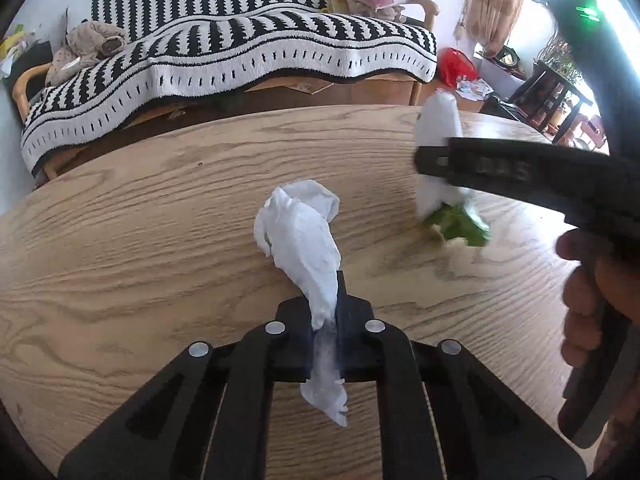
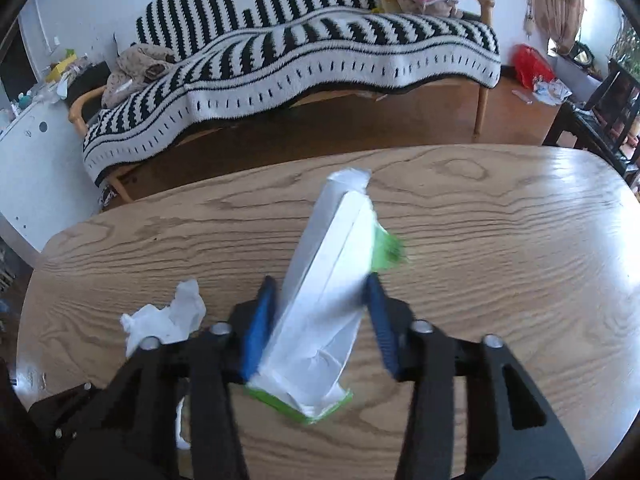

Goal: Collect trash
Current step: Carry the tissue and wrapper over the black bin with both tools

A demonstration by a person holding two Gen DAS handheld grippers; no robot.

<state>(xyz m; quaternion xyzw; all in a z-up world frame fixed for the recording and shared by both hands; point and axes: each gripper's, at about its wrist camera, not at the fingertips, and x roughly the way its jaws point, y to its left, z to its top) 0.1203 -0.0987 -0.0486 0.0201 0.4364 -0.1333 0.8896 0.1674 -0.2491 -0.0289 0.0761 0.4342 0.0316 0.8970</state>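
Note:
A crumpled white tissue (image 1: 304, 232) is pinched in my left gripper (image 1: 322, 292), which is shut on it; one end trails back past the pads and the bunched end hangs over the wooden table (image 1: 120, 240). To the right, a white carton with green print (image 1: 438, 120) stands tilted on the table. My right gripper (image 2: 320, 292) has a blue pad against each side of this carton (image 2: 328, 280). In the right wrist view the tissue (image 2: 168, 316) lies just left of those fingers. A person's hand (image 1: 588, 300) holds the right gripper's handle.
Beyond the table's far edge stands a sofa under a black-and-white striped blanket (image 1: 240, 52) with a plush bear (image 1: 88, 44) on it. A red bag (image 1: 456, 66) lies on the floor, a dark chair (image 1: 552, 92) stands at right and a white cabinet (image 2: 28, 168) at left.

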